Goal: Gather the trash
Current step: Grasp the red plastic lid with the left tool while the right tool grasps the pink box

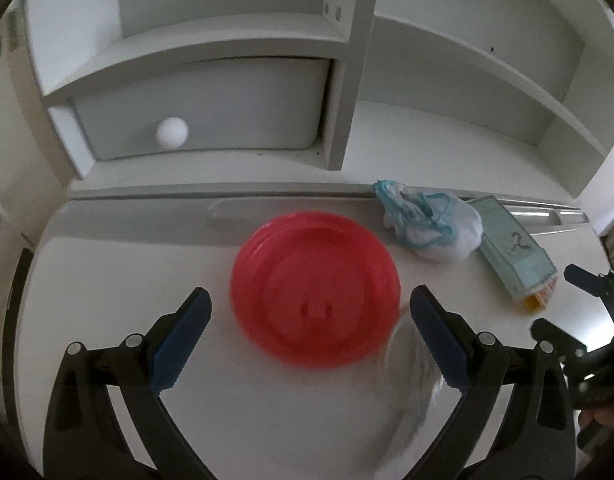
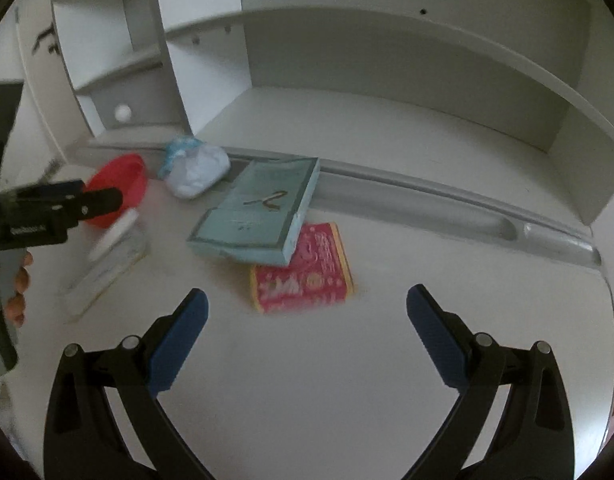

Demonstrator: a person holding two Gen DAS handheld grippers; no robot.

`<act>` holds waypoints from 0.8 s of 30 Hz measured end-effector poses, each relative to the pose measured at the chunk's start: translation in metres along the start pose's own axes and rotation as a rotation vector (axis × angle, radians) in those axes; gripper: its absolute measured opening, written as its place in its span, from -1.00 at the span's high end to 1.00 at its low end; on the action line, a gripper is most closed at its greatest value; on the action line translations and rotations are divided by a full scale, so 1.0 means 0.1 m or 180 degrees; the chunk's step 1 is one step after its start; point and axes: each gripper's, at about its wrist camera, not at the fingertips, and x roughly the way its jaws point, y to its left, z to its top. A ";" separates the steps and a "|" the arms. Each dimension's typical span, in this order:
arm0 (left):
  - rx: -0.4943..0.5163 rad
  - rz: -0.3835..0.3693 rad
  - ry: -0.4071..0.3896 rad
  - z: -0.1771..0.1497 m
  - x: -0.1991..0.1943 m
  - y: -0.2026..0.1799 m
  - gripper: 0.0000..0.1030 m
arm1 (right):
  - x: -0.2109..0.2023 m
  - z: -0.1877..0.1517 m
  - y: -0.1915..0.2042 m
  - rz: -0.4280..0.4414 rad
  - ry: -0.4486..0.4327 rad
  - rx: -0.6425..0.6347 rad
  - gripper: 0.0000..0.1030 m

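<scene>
Nothing looks collected yet: both grippers hang over the white desk (image 2: 347, 360) with jaws spread wide and empty. Nearest the left gripper (image 1: 310, 322) a clear plastic container (image 1: 411, 376) lies by its right finger, and the red bowl (image 1: 315, 288) sits upside down just ahead, between the jaws. Ahead of the right gripper (image 2: 307, 320), a little beyond its fingertips, lies a pink packet (image 2: 303, 268), a teal box (image 2: 263, 212) overlapping it. Farther back, by the shelf, sits a crumpled white wad (image 2: 195, 168).
</scene>
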 end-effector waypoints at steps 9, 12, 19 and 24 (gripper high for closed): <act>0.0086 0.0130 -0.0012 0.08 0.23 -0.02 -0.87 | 0.10 0.06 -0.08 -0.0081 0.0126 0.0082 -0.88; 0.0082 0.0122 -0.0013 0.07 0.24 -0.03 -0.87 | 0.13 0.09 -0.10 -0.0062 0.0131 0.0083 -0.90; 0.0182 0.0204 0.0032 0.05 0.26 -0.07 -0.88 | 0.13 0.10 -0.14 -0.0026 0.0137 0.0028 -0.90; 0.0185 0.0203 0.0033 0.04 0.26 -0.07 -0.88 | 0.12 0.10 -0.14 -0.0022 0.0144 0.0006 -0.90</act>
